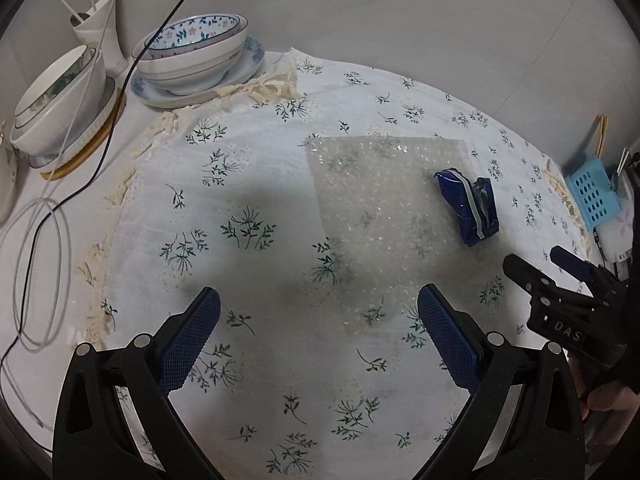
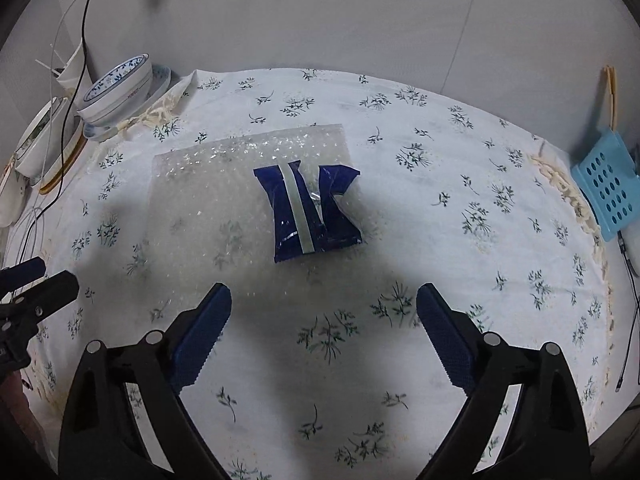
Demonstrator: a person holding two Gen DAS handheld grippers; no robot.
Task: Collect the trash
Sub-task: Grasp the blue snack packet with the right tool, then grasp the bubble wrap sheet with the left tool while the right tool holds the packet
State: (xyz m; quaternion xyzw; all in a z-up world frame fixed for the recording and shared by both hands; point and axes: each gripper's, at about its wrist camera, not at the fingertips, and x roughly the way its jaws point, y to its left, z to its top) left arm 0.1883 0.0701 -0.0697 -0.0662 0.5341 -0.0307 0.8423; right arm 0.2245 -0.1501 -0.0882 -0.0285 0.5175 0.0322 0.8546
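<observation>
Both grippers stand wide open, holding nothing; left gripper (image 1: 319,304) hovers over the tablecloth (image 1: 256,184) by the bubble wrap (image 1: 384,200); right gripper (image 2: 324,300) faces the blue wrapper (image 2: 314,212) lying on that wrap.

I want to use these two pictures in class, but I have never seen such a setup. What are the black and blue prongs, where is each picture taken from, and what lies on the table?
A person holds one two-finger gripper in each hand; each carries a camera looking along its fingers. One picture comes from the left gripper, the other from the right gripper. Both are open and hold nothing. On the floral tablecloth lies a bubble wrap sheet with a crumpled blue wrapper on it. Stacked bowls stand at the far left.
</observation>
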